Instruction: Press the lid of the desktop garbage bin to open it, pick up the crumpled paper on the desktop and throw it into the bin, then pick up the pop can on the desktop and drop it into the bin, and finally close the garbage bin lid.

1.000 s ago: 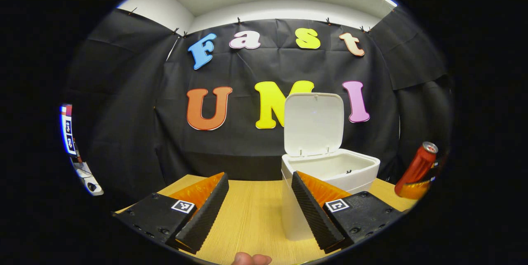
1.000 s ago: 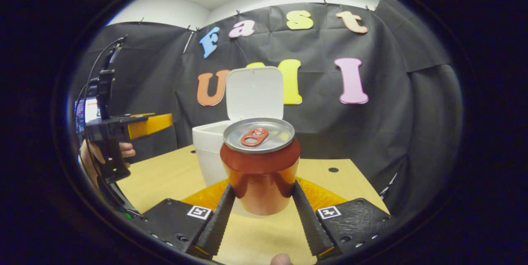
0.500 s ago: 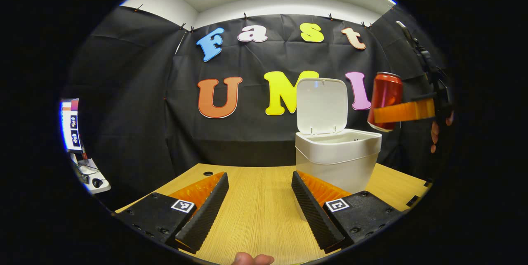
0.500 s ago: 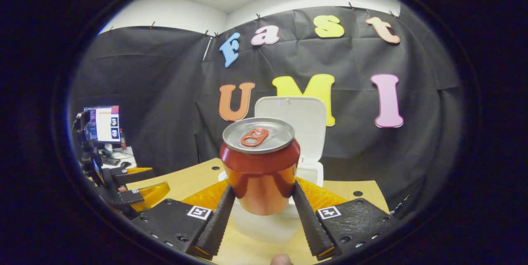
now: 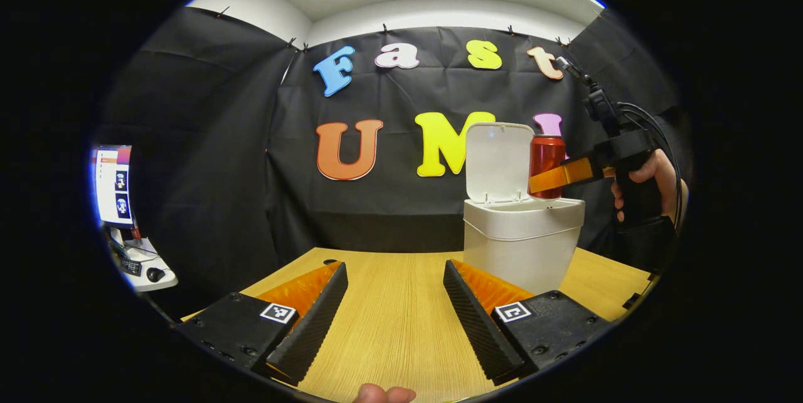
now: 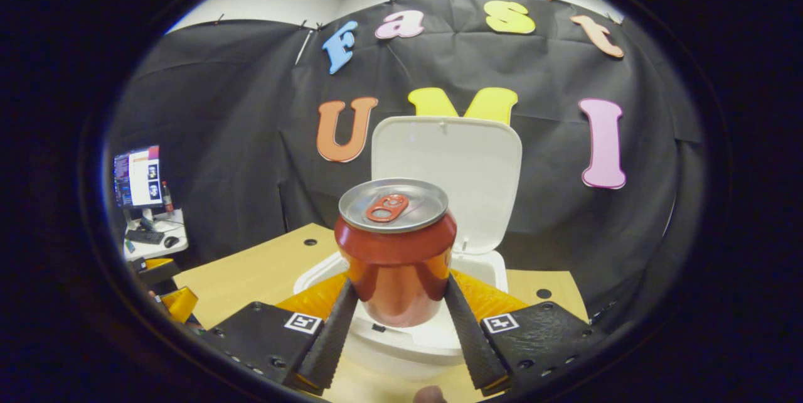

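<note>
While the left hand-held gripper (image 5: 395, 312) hangs low over the desk (image 5: 389, 327) with its fingers spread wide and nothing between them, the changes from the earlier frames lie further right. At the far left of the left gripper view a monitor (image 5: 113, 184) sits much where it did half a second ago. In the middle right stands the white garbage bin (image 5: 521, 246), its lid (image 5: 499, 161) tipped up and open; it now looks a little smaller and sits more to the right than a second ago. Just right of the lid, the red pop can (image 5: 547, 158) has come in from the right edge of the frame, where it hung half a second ago, and now sits upright directly above the bin's open mouth, held by the right hand-held gripper (image 5: 552, 177), with a person's hand (image 5: 646, 183) on the handle at the right edge.

In the right gripper view the monitor (image 6: 137, 177) shows at the left edge, and bits of the other gripper show at the lower left. At centre the pop can (image 6: 395, 252) stands upright with both fingers (image 6: 329, 334) of the right hand-held gripper (image 6: 396, 327) pressed on its sides, as before. What differs is the bin (image 6: 408, 343): half a second ago it lay lower behind the can, and now its open mouth sits right beneath the can, with the raised lid (image 6: 464, 164) larger and close behind it. The can is not touching the bin's rim.
</note>
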The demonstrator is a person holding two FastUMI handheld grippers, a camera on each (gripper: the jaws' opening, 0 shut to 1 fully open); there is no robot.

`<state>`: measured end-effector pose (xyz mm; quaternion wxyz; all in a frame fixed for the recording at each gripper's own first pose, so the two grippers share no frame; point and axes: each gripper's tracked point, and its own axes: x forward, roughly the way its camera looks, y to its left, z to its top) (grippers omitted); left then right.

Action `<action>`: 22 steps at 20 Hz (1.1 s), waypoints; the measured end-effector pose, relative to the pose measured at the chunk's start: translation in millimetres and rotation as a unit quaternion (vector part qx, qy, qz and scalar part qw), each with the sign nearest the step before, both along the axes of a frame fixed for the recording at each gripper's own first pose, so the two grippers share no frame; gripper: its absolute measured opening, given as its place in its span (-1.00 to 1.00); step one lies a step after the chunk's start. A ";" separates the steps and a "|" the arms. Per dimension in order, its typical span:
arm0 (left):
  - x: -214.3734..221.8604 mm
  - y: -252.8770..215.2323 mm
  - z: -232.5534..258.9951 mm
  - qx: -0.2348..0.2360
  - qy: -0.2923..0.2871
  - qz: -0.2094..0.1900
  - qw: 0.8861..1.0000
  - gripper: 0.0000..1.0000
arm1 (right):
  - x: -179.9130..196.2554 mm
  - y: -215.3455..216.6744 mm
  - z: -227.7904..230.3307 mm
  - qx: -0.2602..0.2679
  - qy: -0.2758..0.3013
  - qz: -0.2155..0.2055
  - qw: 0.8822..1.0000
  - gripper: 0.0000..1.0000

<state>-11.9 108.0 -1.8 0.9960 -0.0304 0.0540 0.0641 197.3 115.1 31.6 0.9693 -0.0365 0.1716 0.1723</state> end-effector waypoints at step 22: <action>-3.9 -19.9 -0.6 -0.002 -0.007 -0.020 1.000 0.98 | 16.1 -12.3 36.6 0.016 -0.046 -0.064 0.997 0.91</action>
